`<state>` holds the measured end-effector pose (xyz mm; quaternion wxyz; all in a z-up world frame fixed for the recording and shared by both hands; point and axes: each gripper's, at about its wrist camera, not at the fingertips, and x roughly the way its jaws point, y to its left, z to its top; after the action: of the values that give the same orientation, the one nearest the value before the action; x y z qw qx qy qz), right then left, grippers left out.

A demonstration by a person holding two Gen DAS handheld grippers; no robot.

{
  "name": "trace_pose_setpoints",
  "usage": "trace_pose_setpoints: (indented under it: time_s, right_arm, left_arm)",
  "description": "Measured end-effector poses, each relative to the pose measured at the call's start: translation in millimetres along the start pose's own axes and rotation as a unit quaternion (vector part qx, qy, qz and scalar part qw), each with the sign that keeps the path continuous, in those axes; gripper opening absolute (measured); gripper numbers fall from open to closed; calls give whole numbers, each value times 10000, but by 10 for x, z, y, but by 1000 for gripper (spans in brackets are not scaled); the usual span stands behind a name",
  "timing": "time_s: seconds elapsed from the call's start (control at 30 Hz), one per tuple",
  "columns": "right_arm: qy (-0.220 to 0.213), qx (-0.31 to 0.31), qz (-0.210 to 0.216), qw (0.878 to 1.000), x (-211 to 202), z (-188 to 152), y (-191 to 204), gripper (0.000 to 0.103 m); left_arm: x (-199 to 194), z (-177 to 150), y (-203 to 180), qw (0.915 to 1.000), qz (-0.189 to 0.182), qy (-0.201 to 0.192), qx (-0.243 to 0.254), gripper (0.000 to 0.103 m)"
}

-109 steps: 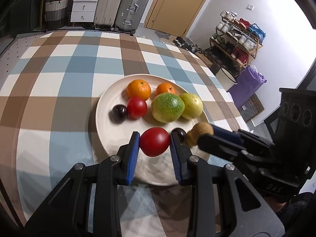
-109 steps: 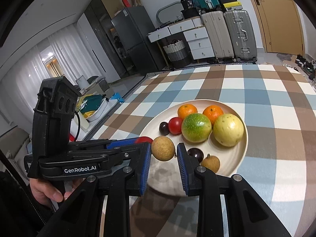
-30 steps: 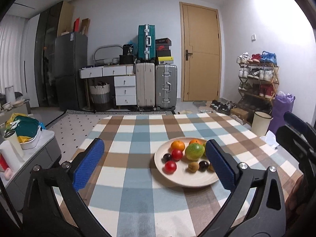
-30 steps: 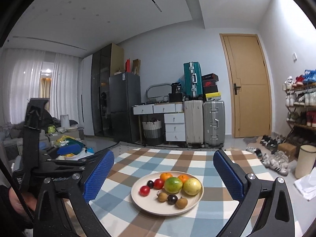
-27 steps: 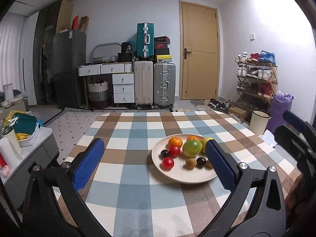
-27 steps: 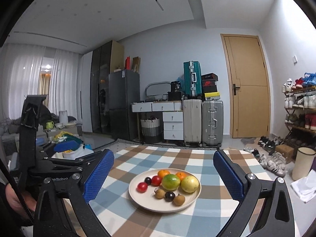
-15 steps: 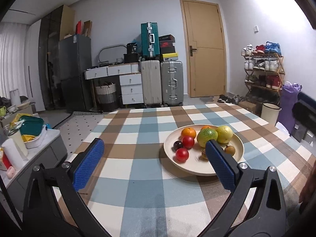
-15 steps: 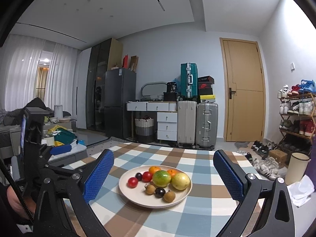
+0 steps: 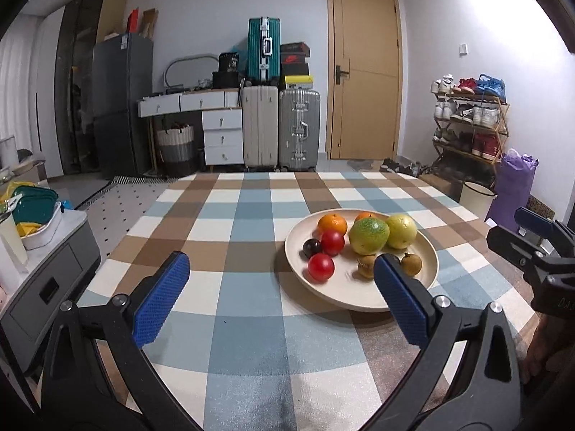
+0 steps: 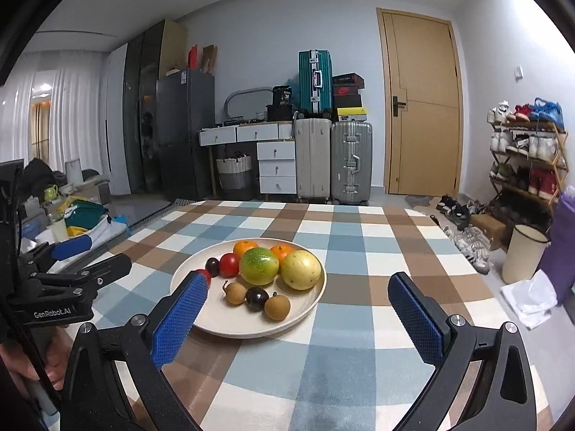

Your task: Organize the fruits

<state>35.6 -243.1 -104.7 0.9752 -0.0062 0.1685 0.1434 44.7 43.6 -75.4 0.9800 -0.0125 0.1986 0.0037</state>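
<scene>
A cream plate on the checked tablecloth holds several fruits: two oranges, a green fruit, a yellow one, two red tomatoes, dark plums and small brown fruits. My left gripper is wide open and empty, held back from the plate, its right finger overlapping the plate's near rim. My right gripper is wide open and empty, in front of the plate.
The checked table reaches its far edge near the suitcases and drawers. A grey cabinet with bowls stands at the left. A shoe rack, a bin and a purple bag stand at the right.
Both grippers let go of their fruits on the plate, opened wide and pulled back. Over the last second both views tilted down a little and the plate looks nearer.
</scene>
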Motion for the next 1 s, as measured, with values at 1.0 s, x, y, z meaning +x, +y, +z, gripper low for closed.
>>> trace_pose_setpoints:
  time_s: [1.0]
  right_arm:
    - [-143, -102, -46, 9998, -40, -10, 52, 102]
  left_arm:
    - [-179, -5, 4, 9992, 247, -306, 0, 102]
